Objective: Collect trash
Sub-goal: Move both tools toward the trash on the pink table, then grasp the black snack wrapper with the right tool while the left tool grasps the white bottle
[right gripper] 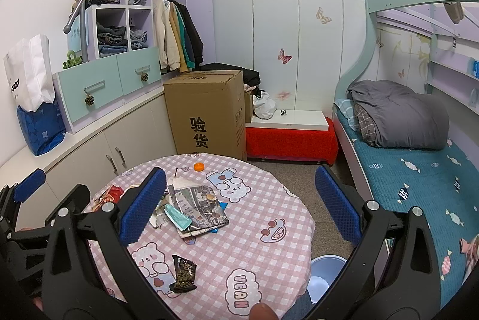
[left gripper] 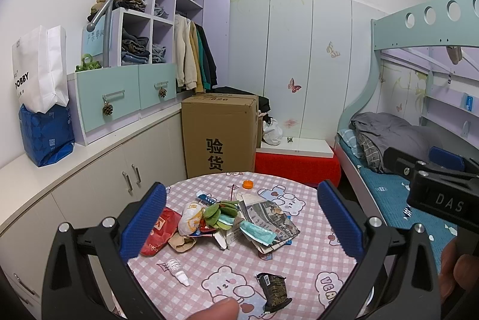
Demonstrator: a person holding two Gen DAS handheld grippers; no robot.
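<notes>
A heap of trash (left gripper: 227, 222) lies on a round table with a pink checked cloth (left gripper: 305, 257): a red wrapper (left gripper: 160, 230), a white bag (left gripper: 190, 218), green leaves, a folded magazine (left gripper: 269, 219). A dark snack wrapper (left gripper: 274, 291), a small white bottle (left gripper: 178, 270) and an orange cap (left gripper: 248, 184) lie apart. The magazine (right gripper: 199, 204), the dark wrapper (right gripper: 184, 275) and the cap (right gripper: 199, 167) show in the right wrist view. My left gripper (left gripper: 239, 225) is open above the heap, empty. My right gripper (right gripper: 239, 206) is open above the table, empty.
A blue bin (right gripper: 324, 275) stands on the floor by the table's right edge. A cardboard box (left gripper: 220, 131) and a red bench (left gripper: 296, 167) stand behind the table. Cabinets (left gripper: 98, 179) run along the left, a bunk bed (left gripper: 413, 194) along the right.
</notes>
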